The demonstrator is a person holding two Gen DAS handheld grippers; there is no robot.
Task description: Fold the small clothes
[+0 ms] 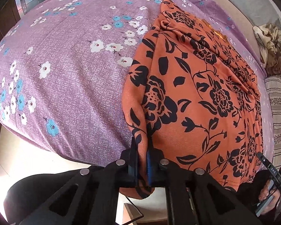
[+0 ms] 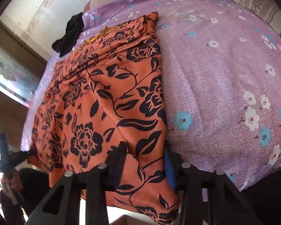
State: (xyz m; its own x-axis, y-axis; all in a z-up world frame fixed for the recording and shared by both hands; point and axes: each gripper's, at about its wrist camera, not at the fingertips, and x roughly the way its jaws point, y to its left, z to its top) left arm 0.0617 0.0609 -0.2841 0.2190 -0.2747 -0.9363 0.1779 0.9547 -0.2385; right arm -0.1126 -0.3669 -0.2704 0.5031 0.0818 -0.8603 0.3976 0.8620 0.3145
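An orange garment with a black flower print [image 1: 196,93] lies spread on the purple floral bedsheet [image 1: 65,65], and its near hem hangs over the bed's edge. My left gripper [image 1: 142,150] is shut on the near left corner of the hem, with a fold of cloth pinched between the pads. In the right wrist view that gripper [image 2: 31,151] shows blurred at the garment's left edge. My right gripper [image 2: 144,150] straddles the near right corner of the orange garment [image 2: 106,97]. The cloth lies fairly flat between its fingers, which stand well apart.
A black cloth [image 2: 69,35] lies at the far edge of the bed. A striped pillow [image 1: 279,103] and a crumpled beige cloth [image 1: 271,43] sit beside the sheet. The pale floor [image 1: 28,159] shows below the bed's edge. The person's hand [image 1: 267,195] holds the right gripper.
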